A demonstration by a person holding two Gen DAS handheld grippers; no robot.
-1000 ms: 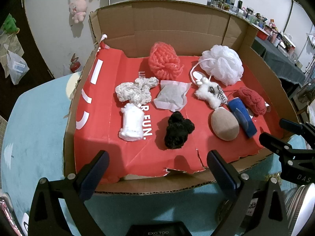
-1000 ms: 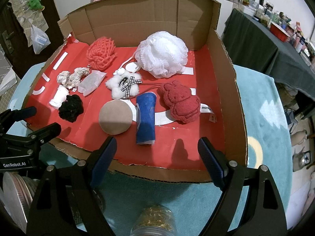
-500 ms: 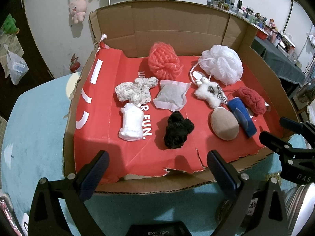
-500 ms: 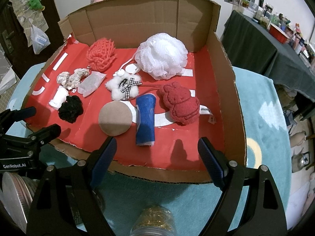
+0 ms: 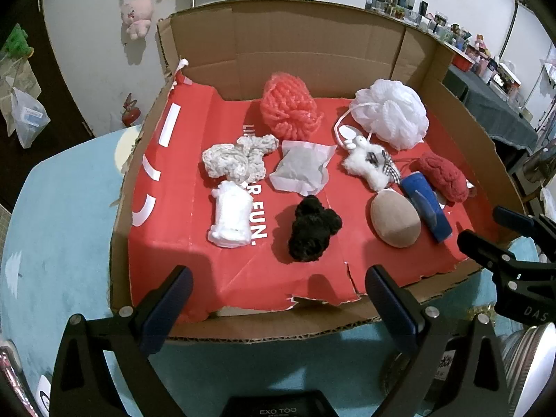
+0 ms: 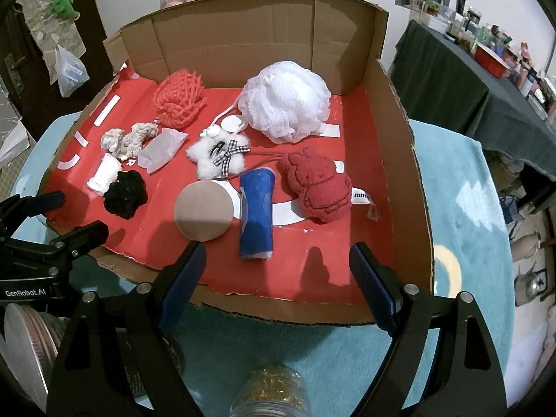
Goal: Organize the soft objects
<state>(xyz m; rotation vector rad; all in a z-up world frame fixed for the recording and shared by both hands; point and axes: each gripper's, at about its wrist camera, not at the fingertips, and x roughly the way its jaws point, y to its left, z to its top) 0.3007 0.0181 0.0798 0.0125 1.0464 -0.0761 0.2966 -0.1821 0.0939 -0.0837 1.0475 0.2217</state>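
Left wrist view: the left claw hangs spread and empty at the lower edge, short of the cardboard box. The soft things lie on its red liner; the black pom-pom sits nearest, mid-frame. Reaching low could catch the liner's torn front edge.

Right wrist view: the right claw is likewise spread, empty. The tan pad touches the blue roll at centre, so pinching one may drag the other.

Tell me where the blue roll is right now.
In the right wrist view, the blue roll lies near the cardboard tray's front middle, between the tan round pad and the red plush.
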